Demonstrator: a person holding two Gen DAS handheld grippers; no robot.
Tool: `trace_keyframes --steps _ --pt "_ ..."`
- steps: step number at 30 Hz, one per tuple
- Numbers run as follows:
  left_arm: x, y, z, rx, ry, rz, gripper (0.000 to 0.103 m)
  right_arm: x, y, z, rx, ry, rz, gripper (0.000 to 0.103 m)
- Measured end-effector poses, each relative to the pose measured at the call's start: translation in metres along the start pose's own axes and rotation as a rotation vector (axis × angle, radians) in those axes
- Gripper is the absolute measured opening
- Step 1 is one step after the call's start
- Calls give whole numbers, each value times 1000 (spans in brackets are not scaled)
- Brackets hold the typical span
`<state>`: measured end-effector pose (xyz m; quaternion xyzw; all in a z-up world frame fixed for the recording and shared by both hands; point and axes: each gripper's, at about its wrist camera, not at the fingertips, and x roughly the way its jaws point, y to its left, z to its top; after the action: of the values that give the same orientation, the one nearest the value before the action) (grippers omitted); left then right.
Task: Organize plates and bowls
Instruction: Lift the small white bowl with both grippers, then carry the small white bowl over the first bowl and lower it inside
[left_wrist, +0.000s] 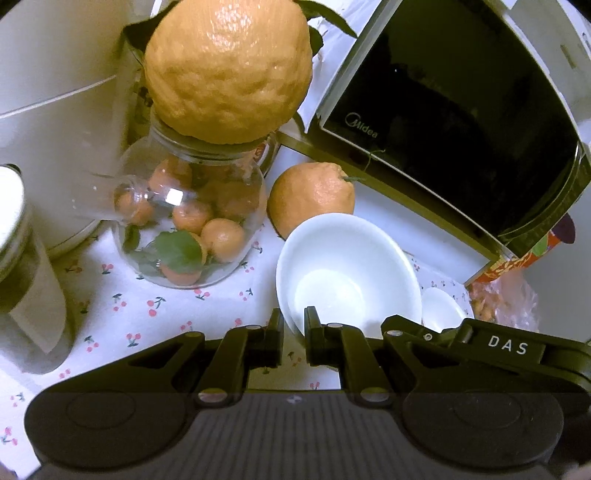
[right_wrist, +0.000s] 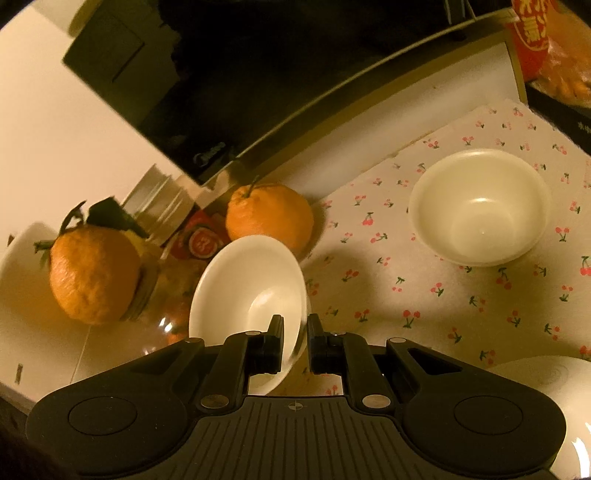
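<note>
Two grippers: each closed on the rim of one tilted white bowl (left_wrist: 347, 273), lower centre of both views.
Left gripper (left_wrist: 293, 332): jaws narrow, pinching the bowl's near-left rim.
Right gripper (right_wrist: 295, 332): jaws narrow, clamping the bowl's right rim edge-on.
Second bowl (right_wrist: 480, 206): upright on the cherry-print cloth (right_wrist: 424, 295), right of frame, apart from the held bowl.
Loose orange (left_wrist: 310, 199): just behind the held bowl.
Glass jar (left_wrist: 188, 221): centre left, holding small oranges, a large orange (left_wrist: 229, 70) on its mouth.
Microwave (left_wrist: 454, 122): upper right.
</note>
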<state>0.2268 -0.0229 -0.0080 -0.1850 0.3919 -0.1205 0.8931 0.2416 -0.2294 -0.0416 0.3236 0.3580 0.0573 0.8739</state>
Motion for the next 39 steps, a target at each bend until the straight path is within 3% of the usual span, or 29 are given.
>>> trace_keyframes --steps 25,31,39 --pt "-65 19 -5 0 73 4 10 -50 34 -28 -37 117 49 14" --pt "-81 21 -11 29 93 9 10 -57 34 -37 -14 166 68 15" --pt "-99 30 -22 69 131 28 11 -68 46 -59 -80 207 68 17"
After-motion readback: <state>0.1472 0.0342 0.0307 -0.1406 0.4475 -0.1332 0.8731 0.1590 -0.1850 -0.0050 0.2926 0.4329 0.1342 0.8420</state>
